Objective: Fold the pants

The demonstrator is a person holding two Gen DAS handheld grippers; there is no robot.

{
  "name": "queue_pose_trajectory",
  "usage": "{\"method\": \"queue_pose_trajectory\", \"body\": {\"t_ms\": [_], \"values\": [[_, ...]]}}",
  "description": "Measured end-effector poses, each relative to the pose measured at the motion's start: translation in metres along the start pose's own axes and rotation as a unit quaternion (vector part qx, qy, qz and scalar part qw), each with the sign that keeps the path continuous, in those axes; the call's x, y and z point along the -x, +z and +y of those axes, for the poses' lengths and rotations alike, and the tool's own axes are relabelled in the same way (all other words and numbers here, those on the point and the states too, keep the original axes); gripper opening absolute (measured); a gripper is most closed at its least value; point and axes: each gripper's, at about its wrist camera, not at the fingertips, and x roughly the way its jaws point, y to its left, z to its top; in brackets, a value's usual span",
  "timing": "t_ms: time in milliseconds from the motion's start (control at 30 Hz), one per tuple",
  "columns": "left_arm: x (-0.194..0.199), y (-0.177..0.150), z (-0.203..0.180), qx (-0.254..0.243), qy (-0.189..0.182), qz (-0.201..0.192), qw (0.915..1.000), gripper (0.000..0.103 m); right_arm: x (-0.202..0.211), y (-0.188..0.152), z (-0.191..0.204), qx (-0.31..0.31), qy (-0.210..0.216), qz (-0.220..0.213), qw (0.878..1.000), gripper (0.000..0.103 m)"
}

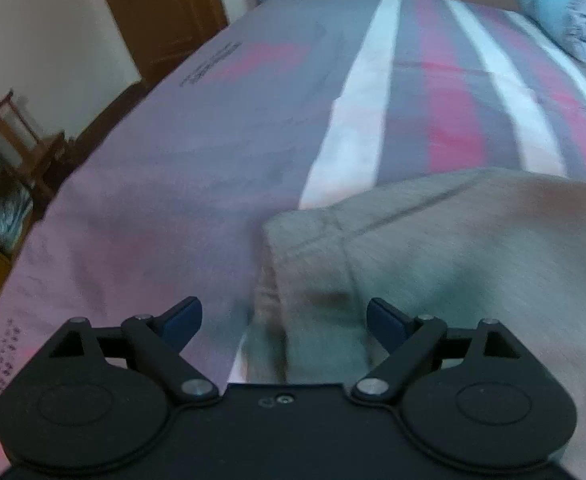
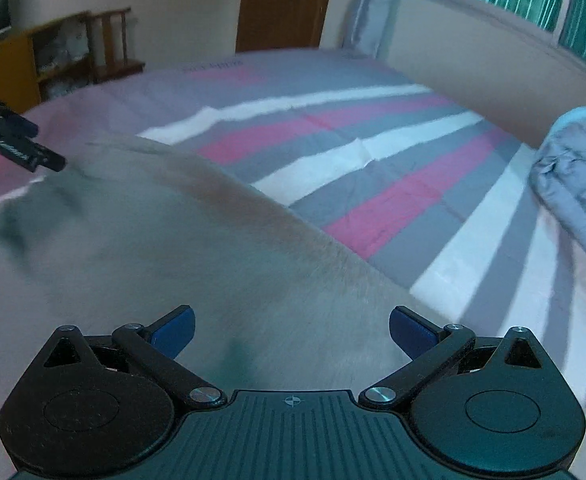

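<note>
Left gripper (image 1: 284, 318): jaws spread wide, nothing between them. The pants (image 1: 433, 264) lie on the bed (image 1: 153, 184) just ahead of and under it; their hemmed corner edge sits between the jaws, nearer the right-hand jaw, cloth not pinched.

Right gripper (image 2: 291, 328): jaws also spread wide, holding nothing. Pants (image 2: 165, 248) fill the space directly in front of and below the jaws, spreading left across the view; contact with the cloth cannot be told. The left gripper's tip (image 2: 33, 156) shows at the far left edge, by the pants' far end.

Pants look grey-beige, soft and fuzzy, lying fairly flat, with a stitched hem seam and a raised fold ridge running diagonally. Both views blurred. Bed cover is striped grey, pink and white. A blue-grey quilt (image 2: 577, 176) is bunched at the bed's right side, well apart from the pants.
</note>
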Motion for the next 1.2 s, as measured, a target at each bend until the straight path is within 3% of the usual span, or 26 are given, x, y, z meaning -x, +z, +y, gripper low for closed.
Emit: {"method": "queue_pose_trajectory", "body": {"t_ms": [100,200,300,367,400,433,467,567,633,767,900,1033,1200], "values": [[-0.022,0.009,0.007,0.011,-0.02,0.002,0.9997,0.09,-0.038,0.012,-0.015,0.01,-0.008,0.008,1.0,0.103],[-0.038,0.013,0.008,0.016,-0.048,0.009,0.9987,0.09,-0.066,0.023,-0.029,0.004,-0.006,0.012,1.0,0.103],[-0.046,0.012,0.013,0.032,-0.09,0.011,0.9954,0.07,-0.09,0.03,-0.036,0.007,0.001,0.025,1.0,0.103],[-0.043,0.009,0.011,0.036,-0.1,0.006,0.9943,0.06,-0.104,0.034,-0.037,0.007,0.018,0.042,0.999,0.083],[-0.042,0.008,0.007,0.03,-0.1,0.001,0.9945,0.05,-0.106,0.035,-0.038,-0.001,0.026,0.042,0.999,0.078],[-0.038,0.006,0.007,0.028,-0.107,-0.003,0.9939,0.036,-0.107,0.037,-0.038,-0.008,0.034,0.045,0.998,0.061],[-0.033,0.004,0.008,0.036,-0.111,-0.007,0.9932,0.033,-0.106,0.04,-0.036,-0.01,0.045,0.049,0.998,0.039],[-0.015,-0.001,0.005,0.03,-0.104,-0.026,0.9938,0.022,-0.097,0.043,-0.024,0.003,0.038,0.064,0.997,0.008],[0.002,-0.004,0.007,0.032,-0.102,-0.047,0.9932,0.018,-0.08,0.041,-0.015,0.01,0.025,0.058,0.998,0.006],[0.065,-0.022,0.022,0.039,-0.118,-0.1,0.9872,0.018,-0.011,0.034,0.007,0.014,0.004,0.004,1.0,0.005],[0.125,-0.066,0.04,0.027,-0.14,-0.122,0.9821,0.018,0.075,0.004,0.04,0.014,0.003,-0.033,0.999,0.005],[0.156,-0.127,0.051,0.02,-0.14,-0.101,0.9848,0.011,0.133,-0.047,0.085,-0.005,0.02,-0.032,0.999,0.005],[0.148,-0.185,0.055,0.055,-0.144,-0.012,0.988,0.013,0.14,-0.115,0.133,-0.051,0.027,0.013,0.998,0.006]]}}
